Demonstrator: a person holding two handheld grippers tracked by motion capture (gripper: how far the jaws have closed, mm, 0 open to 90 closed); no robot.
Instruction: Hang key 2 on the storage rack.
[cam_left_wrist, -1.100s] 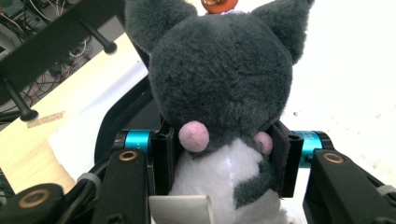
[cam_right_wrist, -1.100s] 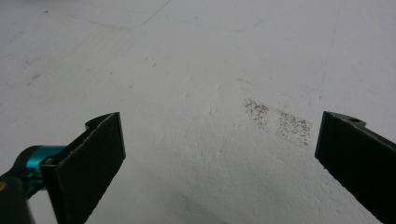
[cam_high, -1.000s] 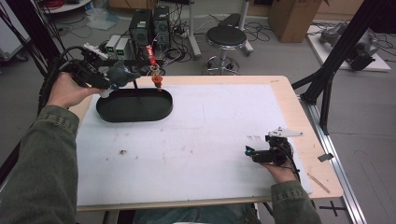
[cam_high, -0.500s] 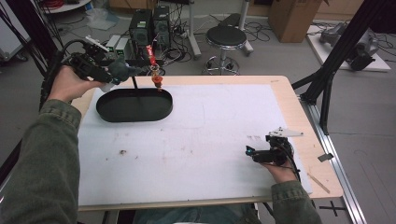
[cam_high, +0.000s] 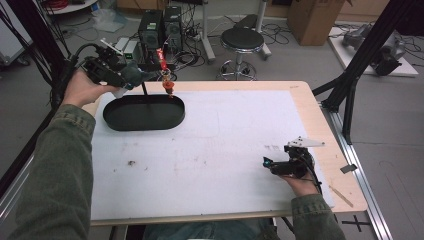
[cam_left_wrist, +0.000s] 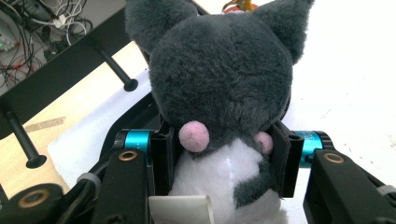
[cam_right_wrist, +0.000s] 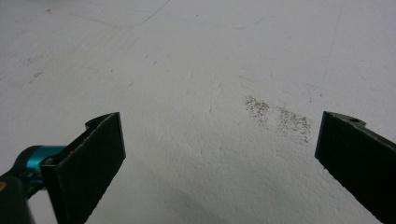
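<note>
1. White sheet covers most of the tabletop (cam_high: 300, 100); its middle is bare apart from small scuffs.
2. Black oval tray (cam_high: 144, 113) sits at the far left of the sheet, nothing in it that I can make out.
3. Grey plush toy (cam_left_wrist: 219, 79), eared, with pink cheeks and a white belly, is clamped by its body between the jaws of the left hand-held gripper (cam_left_wrist: 222, 158). High view puts it in the air at the far left, over the tray's far rim (cam_high: 131, 75).
4. Change over the last second: the left hand has lifted and drawn slightly back and left; earlier the toy hung lower, close over the tray. Judgement: the toy is being carried, and release into the tray is not yet done.
5. Right hand-held gripper (cam_high: 280, 166) rests at the near right, jaws wide apart with nothing between them, position unchanged.
6. Small orange-and-red object (cam_high: 167, 86) stands just beyond the tray's far edge; identity unclear.
</note>
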